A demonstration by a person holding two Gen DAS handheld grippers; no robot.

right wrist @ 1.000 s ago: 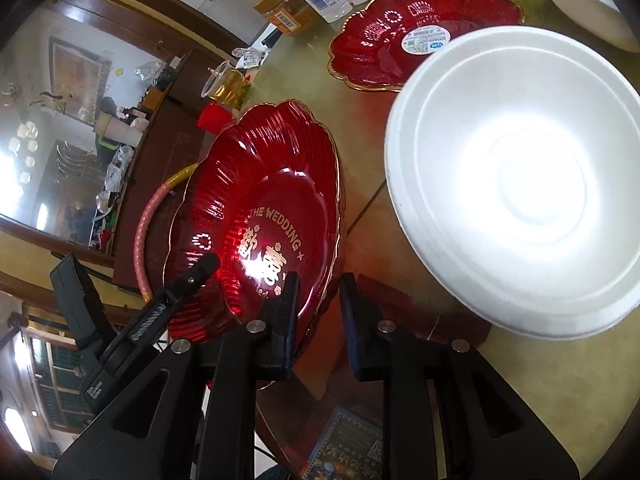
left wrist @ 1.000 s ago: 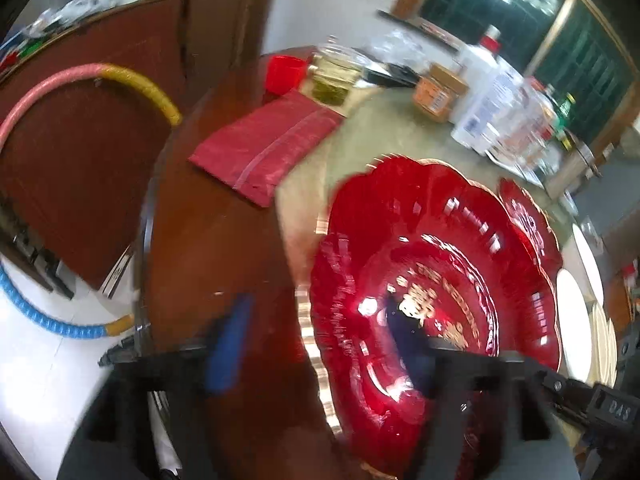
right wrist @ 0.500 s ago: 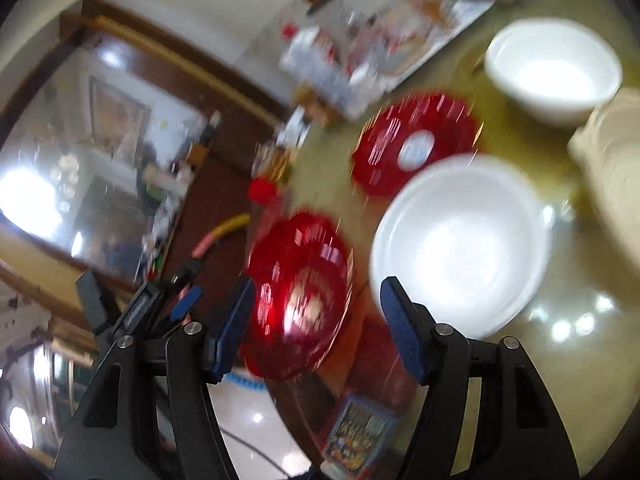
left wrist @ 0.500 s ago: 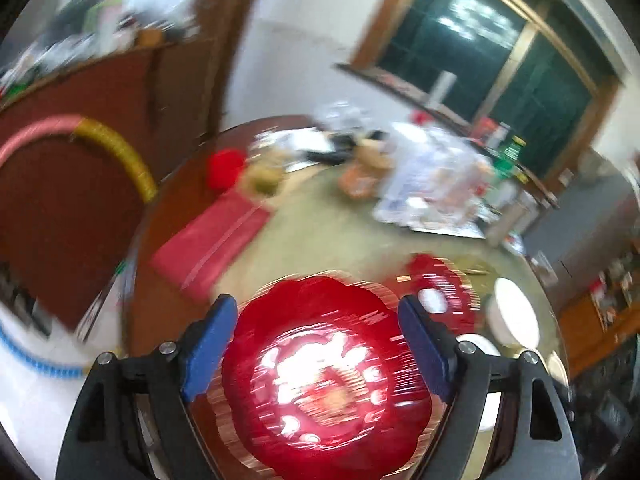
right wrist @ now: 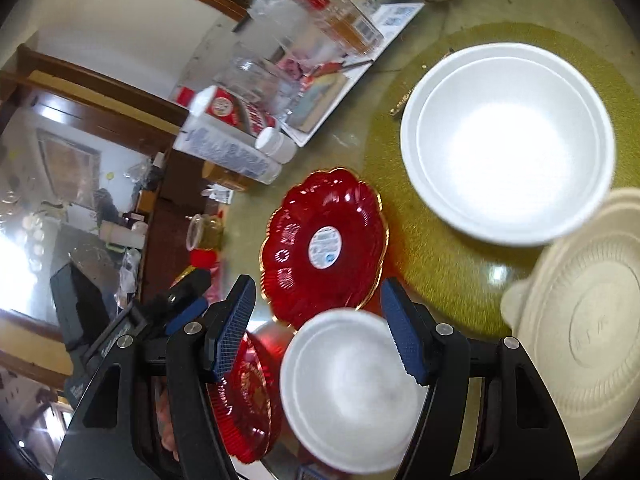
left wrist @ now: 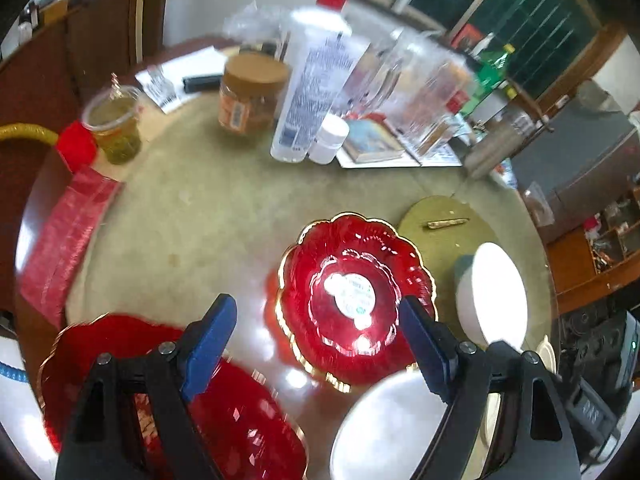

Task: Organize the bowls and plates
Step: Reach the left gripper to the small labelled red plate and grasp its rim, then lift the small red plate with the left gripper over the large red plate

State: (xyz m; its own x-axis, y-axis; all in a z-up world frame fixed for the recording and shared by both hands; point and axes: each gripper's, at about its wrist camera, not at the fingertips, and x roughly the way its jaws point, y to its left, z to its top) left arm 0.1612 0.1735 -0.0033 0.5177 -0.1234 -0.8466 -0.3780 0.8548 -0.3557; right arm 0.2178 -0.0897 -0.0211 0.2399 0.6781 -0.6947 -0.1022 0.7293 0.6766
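Observation:
A small red scalloped plate (left wrist: 352, 300) with a white sticker lies mid-table; it also shows in the right wrist view (right wrist: 324, 248). A larger red plate (left wrist: 224, 412) lies near the table's front edge, under my left gripper (left wrist: 316, 344), which is open and empty above the plates. My right gripper (right wrist: 316, 332) is open and empty above a white foam plate (right wrist: 348, 388), also seen in the left wrist view (left wrist: 384, 428). A white foam bowl (right wrist: 508, 144) sits on a gold mat (right wrist: 432, 240). A beige lid (right wrist: 588, 328) lies at the right.
Bottles, a brown jar (left wrist: 252, 96), a cup of yellow liquid (left wrist: 114, 124), clear boxes and papers crowd the table's far side. A red cloth (left wrist: 64, 236) lies at the left edge. The left gripper's body (right wrist: 132, 316) shows left of my right gripper.
Both grippers opened and let go of the large red plate, then rose and swung toward the table's middle. The small red plate and foam bowl came into view.

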